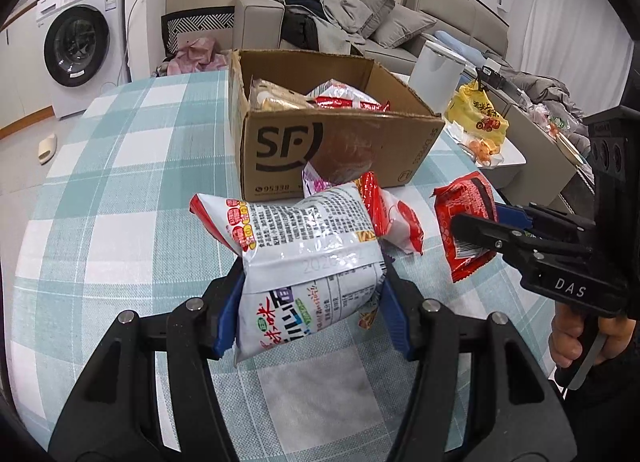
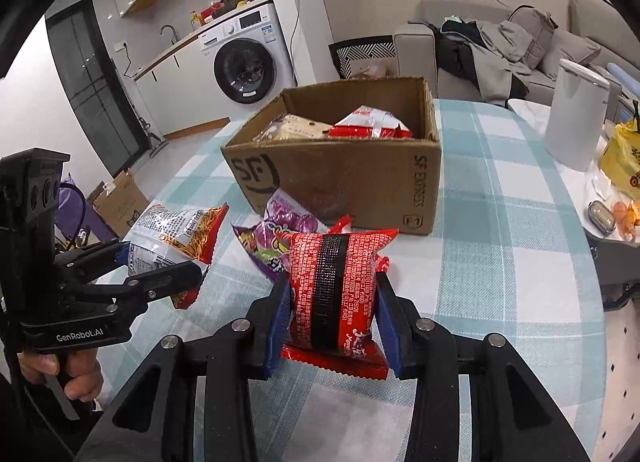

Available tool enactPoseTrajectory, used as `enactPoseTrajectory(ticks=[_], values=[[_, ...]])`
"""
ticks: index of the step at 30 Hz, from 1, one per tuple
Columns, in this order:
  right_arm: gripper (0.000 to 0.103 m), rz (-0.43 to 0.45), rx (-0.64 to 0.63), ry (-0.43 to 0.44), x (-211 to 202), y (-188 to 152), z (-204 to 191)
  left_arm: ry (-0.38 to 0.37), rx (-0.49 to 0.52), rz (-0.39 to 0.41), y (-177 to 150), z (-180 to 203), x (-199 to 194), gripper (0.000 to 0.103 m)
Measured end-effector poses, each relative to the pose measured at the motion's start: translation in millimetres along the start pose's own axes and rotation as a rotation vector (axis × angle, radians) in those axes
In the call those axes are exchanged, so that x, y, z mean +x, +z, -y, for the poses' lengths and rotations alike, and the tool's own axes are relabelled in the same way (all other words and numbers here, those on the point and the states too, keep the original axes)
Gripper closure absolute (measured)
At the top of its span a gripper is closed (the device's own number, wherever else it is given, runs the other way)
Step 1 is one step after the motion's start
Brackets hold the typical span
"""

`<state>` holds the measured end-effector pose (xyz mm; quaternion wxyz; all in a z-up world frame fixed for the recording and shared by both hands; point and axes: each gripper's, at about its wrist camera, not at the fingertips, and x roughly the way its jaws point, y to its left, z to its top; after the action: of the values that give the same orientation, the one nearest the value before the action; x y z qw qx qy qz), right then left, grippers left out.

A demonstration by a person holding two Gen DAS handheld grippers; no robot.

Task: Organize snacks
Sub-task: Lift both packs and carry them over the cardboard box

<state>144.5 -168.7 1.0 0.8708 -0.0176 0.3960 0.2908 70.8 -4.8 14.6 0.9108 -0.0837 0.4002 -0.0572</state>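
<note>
My left gripper (image 1: 312,302) is shut on a white and red noodle snack bag (image 1: 308,246) and holds it above the table, in front of the open SF cardboard box (image 1: 332,142). It also shows in the right wrist view (image 2: 176,238). My right gripper (image 2: 332,310) is shut on a red snack packet with a black stripe (image 2: 336,286), to the right of the left one; that packet also shows in the left wrist view (image 1: 464,222). The box (image 2: 344,178) holds several snack bags. A purple bag (image 2: 276,234) and a red and white bag (image 1: 396,222) lie before the box.
The table has a teal and white checked cloth (image 1: 132,166). A white cylindrical bin (image 2: 576,114) and a yellow bag (image 2: 624,158) stand on a side table to the right. A sofa with clothes (image 1: 340,18) and a washing machine (image 1: 80,42) are behind.
</note>
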Motion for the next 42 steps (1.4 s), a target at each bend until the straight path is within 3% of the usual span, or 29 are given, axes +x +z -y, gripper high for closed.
enactPoseTrajectory(ticks=[22, 42], values=[[0.062, 0.087, -0.017, 0.002, -11, 42, 0, 0.023, 0.038, 0.092, 54, 7, -10, 0.046], [0.062, 0.156, -0.023, 0.012, 0, 89, -5, 0.040, 0.052, 0.135, 108, 9, 8, 0.046]])
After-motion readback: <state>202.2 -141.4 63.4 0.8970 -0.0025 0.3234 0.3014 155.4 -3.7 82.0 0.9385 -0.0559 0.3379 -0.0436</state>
